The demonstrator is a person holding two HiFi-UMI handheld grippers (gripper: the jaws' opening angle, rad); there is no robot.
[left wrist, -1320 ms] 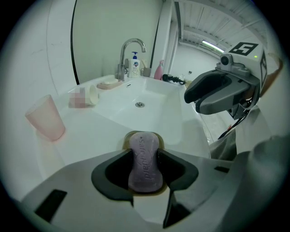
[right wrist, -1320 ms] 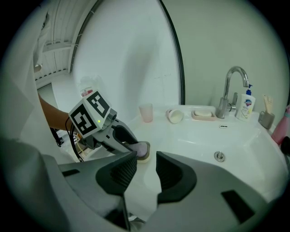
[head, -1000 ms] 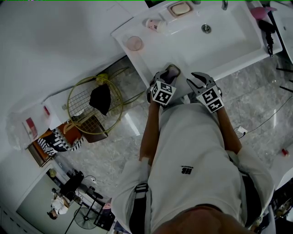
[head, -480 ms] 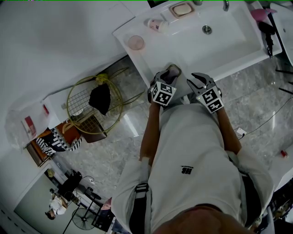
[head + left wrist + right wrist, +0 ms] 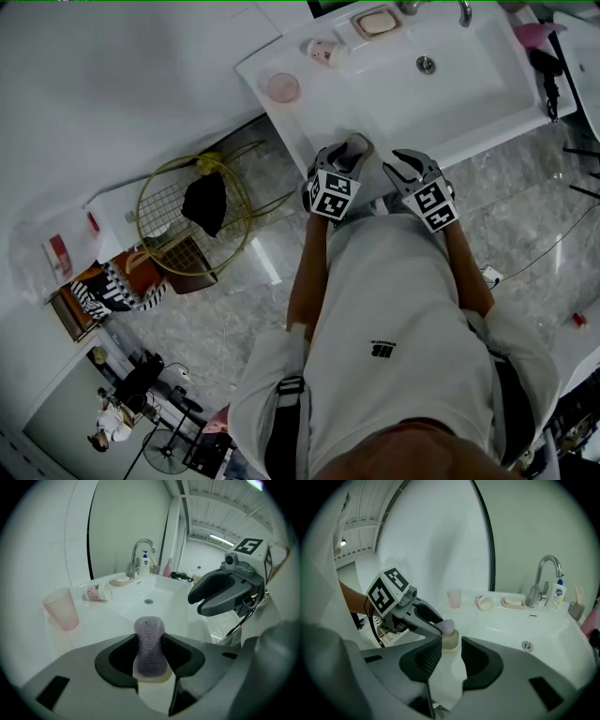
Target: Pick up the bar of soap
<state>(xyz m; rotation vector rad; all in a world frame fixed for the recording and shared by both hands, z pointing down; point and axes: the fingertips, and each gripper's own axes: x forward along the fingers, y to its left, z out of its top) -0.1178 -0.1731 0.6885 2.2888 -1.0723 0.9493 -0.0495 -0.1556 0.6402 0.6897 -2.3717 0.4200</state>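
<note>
A purple bar of soap (image 5: 150, 645) stands on edge between the jaws of my left gripper (image 5: 151, 654), which is shut on it. Under the bar sits a small beige dish (image 5: 450, 640) on the front rim of the white sink (image 5: 394, 89); whether soap and dish touch I cannot tell. In the head view the left gripper (image 5: 345, 157) holds the soap (image 5: 356, 144) at the sink's near edge. My right gripper (image 5: 405, 169) hovers just to its right, open and with nothing in it. The right gripper view shows the gripper (image 5: 451, 660) facing the soap's tip (image 5: 446, 626).
A pink cup (image 5: 282, 87) stands on the sink's left ledge, a toppled mug (image 5: 321, 51) behind it. A second soap lies in a dish (image 5: 377, 22) beside the faucet (image 5: 546, 576). A gold wire basket (image 5: 192, 211) stands on the floor at left.
Both grippers stay where they were, the left still shut on the soap. Only the head view has drifted slightly.
</note>
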